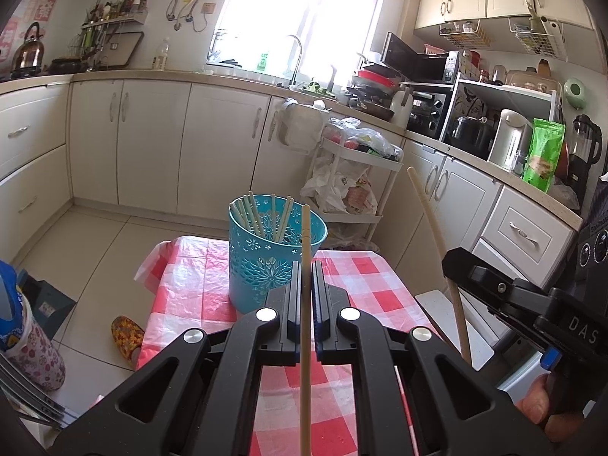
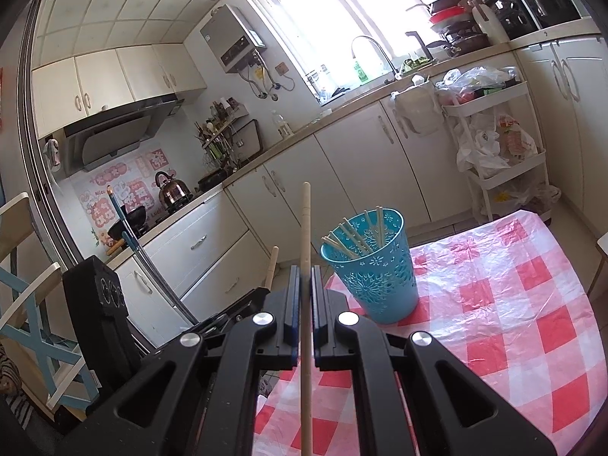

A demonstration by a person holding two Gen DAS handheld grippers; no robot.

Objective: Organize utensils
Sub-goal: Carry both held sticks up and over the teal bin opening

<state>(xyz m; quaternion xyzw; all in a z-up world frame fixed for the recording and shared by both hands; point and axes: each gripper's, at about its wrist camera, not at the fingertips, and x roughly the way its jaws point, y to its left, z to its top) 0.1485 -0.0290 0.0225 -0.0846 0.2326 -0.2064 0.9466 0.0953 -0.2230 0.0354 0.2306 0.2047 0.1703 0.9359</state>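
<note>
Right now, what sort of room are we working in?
A home kitchen, most likely: sink faucet under the window, kettle on the stove, cream cabinets along the walls. The work surface is a small table with a red checked cloth.

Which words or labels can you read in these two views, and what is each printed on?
"DAS": white letters on the right gripper body, cut off by the picture's edge.
Pink wall stickers behind the kettle: characters too blurred to read.
Green bag: print too small to read.
</note>
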